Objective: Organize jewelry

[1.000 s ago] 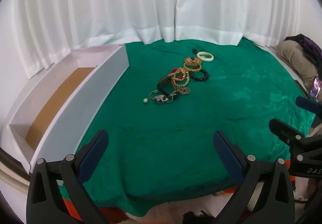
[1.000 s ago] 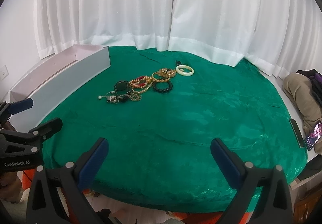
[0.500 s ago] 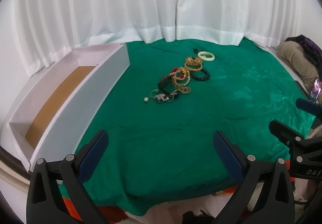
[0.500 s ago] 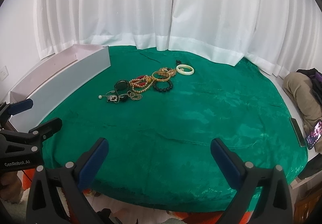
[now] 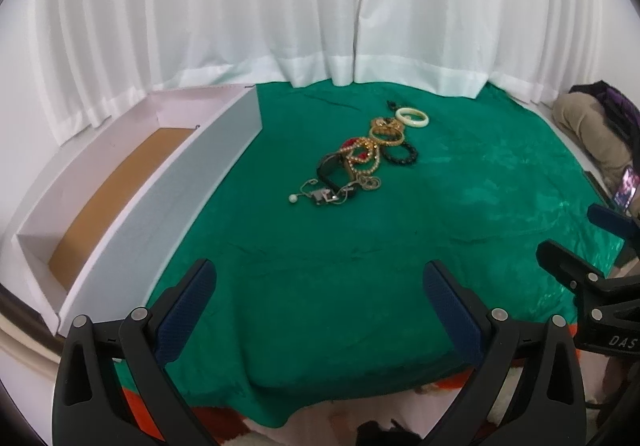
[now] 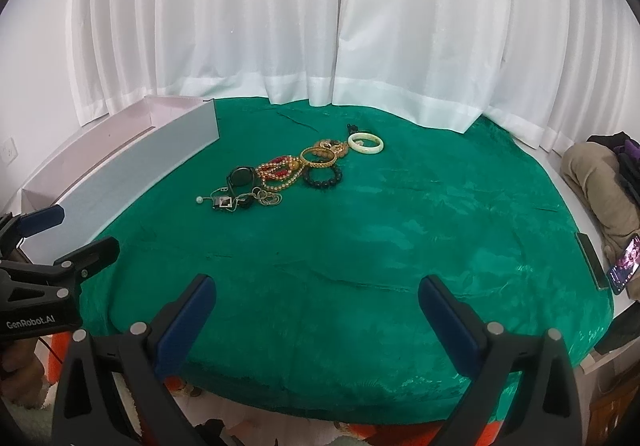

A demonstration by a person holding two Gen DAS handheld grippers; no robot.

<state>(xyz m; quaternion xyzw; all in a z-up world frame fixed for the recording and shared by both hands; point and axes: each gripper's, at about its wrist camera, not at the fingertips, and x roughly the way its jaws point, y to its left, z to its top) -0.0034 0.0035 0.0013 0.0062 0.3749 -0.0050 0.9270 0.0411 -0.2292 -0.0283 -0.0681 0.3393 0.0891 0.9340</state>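
The left gripper (image 5: 318,300) hangs over the near edge of the table (image 5: 360,286), jaws spread wide with nothing between them. The right gripper (image 6: 316,304) does the same just beside it, jaws also wide apart and empty; each gripper shows at the edge of the other's view.

Well ahead of both sets of jaws, on the green velvet cloth (image 6: 380,238), the jewelry lies in a loose diagonal line. Farthest away sits a pale jade bangle (image 5: 412,116), with a small dark piece just behind it. Nearer comes a gold bangle (image 5: 387,133), touching a tangle of gold and red bead strands (image 5: 360,155). A black bead bracelet (image 5: 400,154) lies just right of those strands. A dark watch (image 5: 332,171) rests at their near-left end, and nearest the jaws is a thin chain with a white pearl (image 5: 293,198) and a small square pendant (image 6: 223,201).

Ahead and left of the left jaws, a long white open box (image 5: 176,181) with a brown floor lies along the cloth's edge. White curtains (image 6: 320,25) hang behind.
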